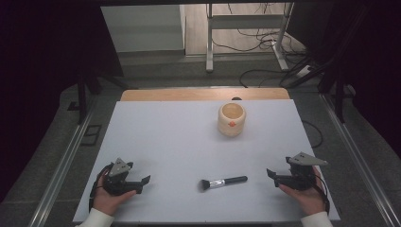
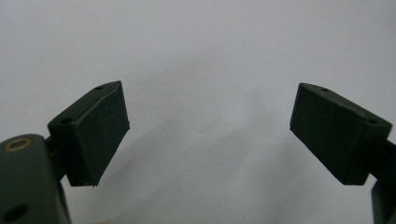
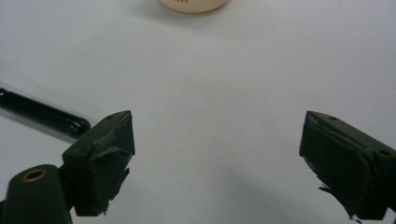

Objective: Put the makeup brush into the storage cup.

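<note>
White table (image 1: 165, 142) bears an empty cup (image 1: 231, 119); both tools (image 1: 142, 182) (image 1: 272, 175) gape, holding nothing.

Readable text: none in any view.
Round cream-coloured wooden cup (image 1: 231, 119), far centre of the table: a small orange mark on its near side, too small to read.
Same cup in the right gripper view (image 3: 193, 4): faint orange traces at the top edge, illegible.

cup (image 3: 193, 5) cut off — top edge, brush handle (image 3: 44, 115) cropped
</note>
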A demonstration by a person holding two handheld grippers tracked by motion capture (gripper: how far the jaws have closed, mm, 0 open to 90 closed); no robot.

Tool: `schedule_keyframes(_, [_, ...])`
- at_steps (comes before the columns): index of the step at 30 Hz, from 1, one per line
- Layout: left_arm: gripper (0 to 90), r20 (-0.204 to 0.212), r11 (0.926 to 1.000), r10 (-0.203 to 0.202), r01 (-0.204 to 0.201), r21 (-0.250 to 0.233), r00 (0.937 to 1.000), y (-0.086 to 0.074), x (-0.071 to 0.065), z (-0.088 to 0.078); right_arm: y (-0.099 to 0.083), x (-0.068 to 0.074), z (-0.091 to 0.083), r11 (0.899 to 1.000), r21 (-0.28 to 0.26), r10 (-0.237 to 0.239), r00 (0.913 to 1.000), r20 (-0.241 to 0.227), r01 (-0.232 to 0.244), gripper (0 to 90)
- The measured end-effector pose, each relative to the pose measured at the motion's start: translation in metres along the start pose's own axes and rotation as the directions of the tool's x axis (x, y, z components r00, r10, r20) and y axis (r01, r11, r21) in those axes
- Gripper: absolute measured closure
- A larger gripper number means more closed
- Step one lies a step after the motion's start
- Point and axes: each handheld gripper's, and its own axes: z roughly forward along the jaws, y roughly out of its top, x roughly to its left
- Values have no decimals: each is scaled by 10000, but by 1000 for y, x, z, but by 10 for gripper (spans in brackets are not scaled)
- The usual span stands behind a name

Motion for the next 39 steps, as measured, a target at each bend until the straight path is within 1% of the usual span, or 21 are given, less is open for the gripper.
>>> schedule_keyframes(3, [125,32,10000,13,-13,3,10000,0,0,0,0,-1,-1,10000,-66,30,10000,-87,-31,121])
schedule_keyframes(4, [125,23,9999,87,-87,91,10000,-1,0,1,0,0,-1,10000,-93,16,9999,-136,-18,126])
schedule_keyframes(10, [123,54,9999,135,-135,68,9999,0,-2,0,0,-1,-4,9998,-210,0,9999,-163,-3,151])
schedule_keyframes(11, [123,59,9999,143,-144,63,9999,0,-2,0,0,-1,-4,9998,-189,-12,9997,-248,7,158])
schedule_keyframes(16, [122,34,9999,130,-130,93,9999,-1,-1,0,-1,1,0,9999,-43,-124,9997,-204,123,160])
schedule_keyframes(18, [122,2,9999,119,-119,86,9999,-1,0,-1,-1,1,-1,9999,-61,-142,9997,-218,141,160])
schedule_keyframes(24, [126,-162,9998,167,-169,-124,9997,0,-1,-3,0,1,-1,10000,-36,-76,9993,-379,74,162])
schedule_keyframes(26, [127,-163,9998,118,-120,-151,9998,1,-2,-4,2,1,-1,9999,6,-168,9990,-415,168,153])
schedule_keyframes(32, [126,-105,9999,125,-127,-99,9999,0,-2,-4,6,2,0,9999,8,-144,9985,-527,145,144])
schedule_keyframes(35, [126,-4,9999,140,-140,-26,9999,0,-3,-3,9,4,-1,9996,32,-285,9980,-555,287,143])
schedule_keyframes(36, [126,21,9999,163,-163,13,9999,0,-3,-3,12,5,-2,9992,7,-399,9976,-564,400,144])
schedule_keyframes(38, [126,61,9999,146,-146,40,9999,0,-3,-2,14,6,-3,9990,2,-450,9973,-578,451,148])
schedule_keyframes(39, [127,104,9998,176,-177,109,9998,0,-3,-1,16,6,-3,9986,-33,-525,9964,-664,524,154])
